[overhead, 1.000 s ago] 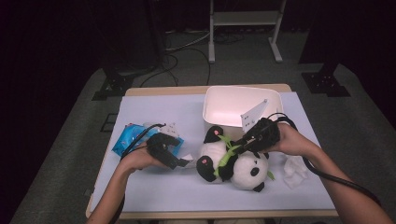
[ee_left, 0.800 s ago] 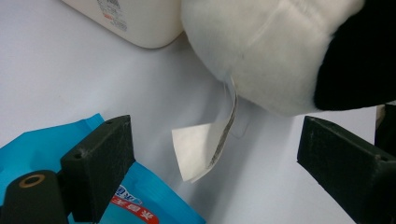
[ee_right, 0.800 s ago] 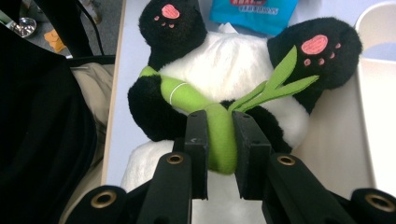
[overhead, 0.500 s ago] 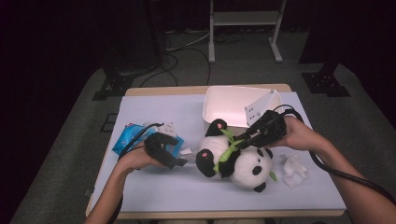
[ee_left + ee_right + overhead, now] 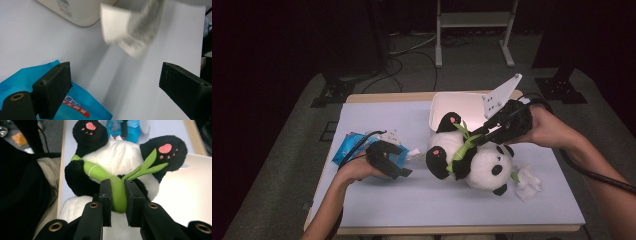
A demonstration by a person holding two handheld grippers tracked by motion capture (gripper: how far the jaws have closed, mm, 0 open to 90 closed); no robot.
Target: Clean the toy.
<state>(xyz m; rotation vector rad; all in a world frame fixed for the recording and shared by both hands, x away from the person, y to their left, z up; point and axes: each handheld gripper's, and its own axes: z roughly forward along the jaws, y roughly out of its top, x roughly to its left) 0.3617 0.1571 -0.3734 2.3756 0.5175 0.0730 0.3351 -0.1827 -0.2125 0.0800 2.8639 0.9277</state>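
Observation:
A black-and-white panda plush (image 5: 482, 162) hugs a green bamboo stalk (image 5: 460, 151) and hangs tilted, feet up, in front of the white bin (image 5: 447, 100). My right gripper (image 5: 473, 136) is shut on the stalk. In the right gripper view the jaws pinch the green stalk (image 5: 117, 192) under the panda's belly (image 5: 120, 152). My left gripper (image 5: 404, 172) rests low on the table at the left, open and holding nothing. In the left gripper view its wide-set jaws (image 5: 117, 82) frame bare table, with a blue packet (image 5: 75, 105) under the left finger.
The blue packet (image 5: 349, 147) lies at the table's left beside my left hand. A scrap of white paper (image 5: 414, 152) sits between that gripper and the panda. Crumpled white tissue (image 5: 527, 180) lies to the right of the plush. Cables trail from both grippers.
My right gripper has risen with the bamboo stalk, pulling the panda's feet end up off the table and toward the bin. The left gripper has stayed put.

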